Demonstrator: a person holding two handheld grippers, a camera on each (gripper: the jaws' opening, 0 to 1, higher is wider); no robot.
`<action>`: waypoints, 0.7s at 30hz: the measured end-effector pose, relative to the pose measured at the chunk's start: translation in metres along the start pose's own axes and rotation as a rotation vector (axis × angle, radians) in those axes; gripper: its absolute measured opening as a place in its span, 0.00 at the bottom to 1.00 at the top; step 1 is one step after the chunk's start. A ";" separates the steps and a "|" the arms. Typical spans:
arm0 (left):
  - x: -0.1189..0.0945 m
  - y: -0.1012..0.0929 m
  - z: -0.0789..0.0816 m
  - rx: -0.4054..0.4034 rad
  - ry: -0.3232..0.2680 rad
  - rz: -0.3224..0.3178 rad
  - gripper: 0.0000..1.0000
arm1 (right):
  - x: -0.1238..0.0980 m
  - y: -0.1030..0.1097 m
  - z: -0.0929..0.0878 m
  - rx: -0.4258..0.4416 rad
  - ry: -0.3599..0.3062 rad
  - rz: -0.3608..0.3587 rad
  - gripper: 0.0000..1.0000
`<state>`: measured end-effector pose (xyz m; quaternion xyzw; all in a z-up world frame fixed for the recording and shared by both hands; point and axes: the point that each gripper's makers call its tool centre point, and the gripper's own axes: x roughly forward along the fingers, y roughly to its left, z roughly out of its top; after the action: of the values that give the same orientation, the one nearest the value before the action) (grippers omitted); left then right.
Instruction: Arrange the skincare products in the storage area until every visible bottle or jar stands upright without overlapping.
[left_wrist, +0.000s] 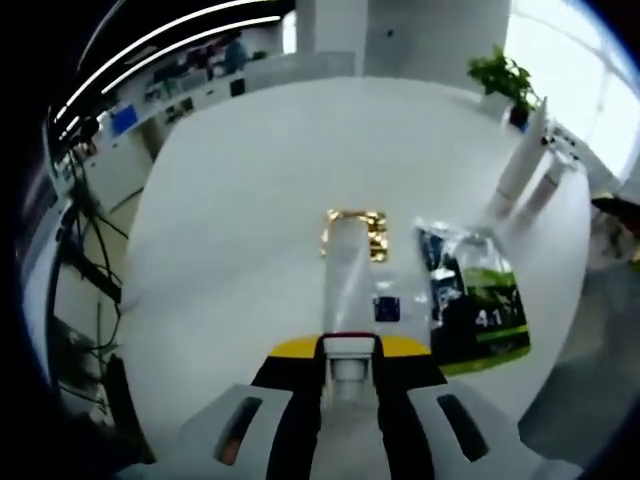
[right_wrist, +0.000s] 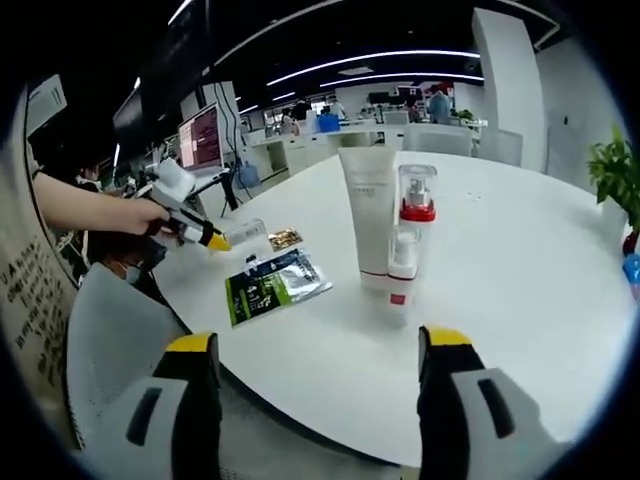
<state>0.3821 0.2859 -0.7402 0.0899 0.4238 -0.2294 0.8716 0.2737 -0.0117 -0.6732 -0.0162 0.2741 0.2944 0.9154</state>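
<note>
- Two skincare products stand upright on the round white worktop (right_wrist: 520, 270): a tall white tube (right_wrist: 368, 205) and, touching its right side in the right gripper view, a clear pump bottle (right_wrist: 410, 235) with a red collar and a white base
- Landmark for the rest is the green-and-black sachet (right_wrist: 272, 285), which lies flat near the worktop edge, well apart from the tube and pump bottle
- Just beyond the sachet in the right gripper view lies a small gold packet (right_wrist: 285, 238), flat on the worktop
- Beside the gold packet, the left gripper (right_wrist: 215, 240) is clenched on a clear bottle (right_wrist: 243, 233); a person's hand (right_wrist: 130, 215) holds this gripper from the left
- From the left gripper view, the same clear bottle (left_wrist: 350, 290) lies lengthwise between the yellow-tipped jaws, pointing away, its far end at the gold packet (left_wrist: 355, 232), with the sachet (left_wrist: 470, 295) just to its right
- Tube and pump bottle appear in the left gripper view as two white columns (left_wrist: 530, 170) beyond the sachet, near a potted plant (left_wrist: 505, 80)
- Right gripper (right_wrist: 318, 350) is released, its yellow-tipped jaws wide apart with nothing between them, hanging over the near worktop edge, nearer than the sachet
</note>
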 end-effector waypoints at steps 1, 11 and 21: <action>-0.002 -0.001 0.000 0.001 -0.003 0.001 0.16 | 0.000 0.001 0.000 -0.004 -0.002 0.003 0.82; -0.022 -0.016 0.011 0.026 -0.053 -0.008 0.16 | 0.000 0.006 0.001 -0.039 -0.004 0.030 0.81; -0.033 -0.038 0.027 0.060 -0.089 -0.056 0.16 | 0.000 0.008 0.002 -0.057 -0.012 0.041 0.80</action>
<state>0.3654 0.2539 -0.6965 0.0940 0.3798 -0.2701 0.8798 0.2699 -0.0045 -0.6701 -0.0349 0.2604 0.3207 0.9100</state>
